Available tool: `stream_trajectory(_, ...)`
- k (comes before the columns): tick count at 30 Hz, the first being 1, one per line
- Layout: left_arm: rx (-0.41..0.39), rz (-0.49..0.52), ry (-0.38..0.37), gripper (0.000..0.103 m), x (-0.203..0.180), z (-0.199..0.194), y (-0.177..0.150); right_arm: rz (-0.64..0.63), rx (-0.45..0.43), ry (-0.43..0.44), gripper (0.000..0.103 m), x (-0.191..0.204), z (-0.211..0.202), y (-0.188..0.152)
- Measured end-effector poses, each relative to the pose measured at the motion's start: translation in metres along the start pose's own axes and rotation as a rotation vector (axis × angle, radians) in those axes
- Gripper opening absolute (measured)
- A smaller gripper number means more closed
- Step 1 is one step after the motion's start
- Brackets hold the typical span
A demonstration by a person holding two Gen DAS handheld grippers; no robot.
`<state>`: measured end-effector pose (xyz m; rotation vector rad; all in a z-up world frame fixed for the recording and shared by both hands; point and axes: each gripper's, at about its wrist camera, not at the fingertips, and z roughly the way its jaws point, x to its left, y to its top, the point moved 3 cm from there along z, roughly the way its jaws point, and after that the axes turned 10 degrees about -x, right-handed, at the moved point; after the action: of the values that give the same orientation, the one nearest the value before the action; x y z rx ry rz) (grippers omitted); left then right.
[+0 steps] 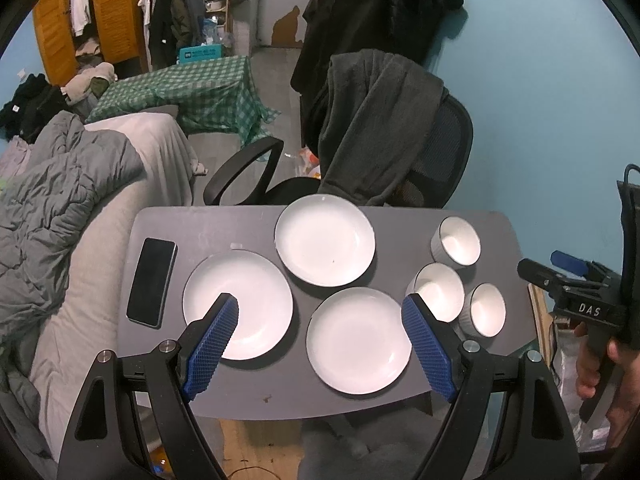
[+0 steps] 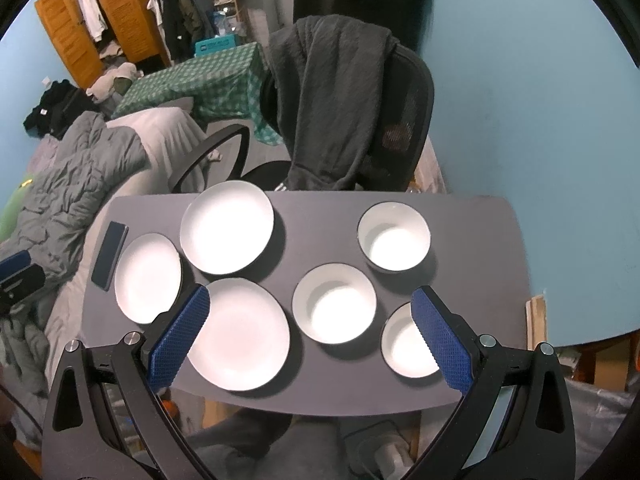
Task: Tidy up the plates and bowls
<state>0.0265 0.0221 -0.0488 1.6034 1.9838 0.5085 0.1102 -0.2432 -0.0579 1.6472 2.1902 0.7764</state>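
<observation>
Both tools hover above the near edge of the grey tabletop (image 1: 248,224), jaws spread wide, nothing between them.

Landmark: the near plate (image 1: 359,341), which lies flat, face up, near that edge.

- Left tool (image 1: 320,312): the near plate sits between its blue pads (image 1: 428,344), below them and untouched.
- Left plate (image 1: 238,305): left of the near plate, partly behind the left pad.
- Far plate (image 1: 325,239): beyond the near plate, at the far tabletop edge.
- Right tool (image 2: 310,308): the middle bowl (image 2: 334,303) lies between its pads, just right of the near plate.
- Near bowl (image 2: 408,344): further right, partly behind the right pad.
- Far bowl (image 2: 394,237): beyond the middle bowl.
- Phone (image 1: 152,282): far left; long axis running from the near edge to the far edge.

All plates and bowls are round, open side up, apart from one another.
</observation>
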Motion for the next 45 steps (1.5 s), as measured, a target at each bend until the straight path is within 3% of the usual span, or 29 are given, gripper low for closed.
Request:
stream_trajectory(16,0.078,0.011,-0.043,0.085,0.036,0.042,-0.037,-0.025,0.103,0.036,0.100,0.006,0.047,-0.026)
stream_trajectory(32,0.206,0.044,-0.021,0.085,0.034,0.103,-0.101,-0.022,0.290,0.097,0.098,0.020,0.116,-0.092)
stream_trajectory(45,0.304,-0.059,-0.039,0.085,0.034,0.147,-0.149,0.010,0.378,0.092,0.096,0.007,0.149,-0.134)
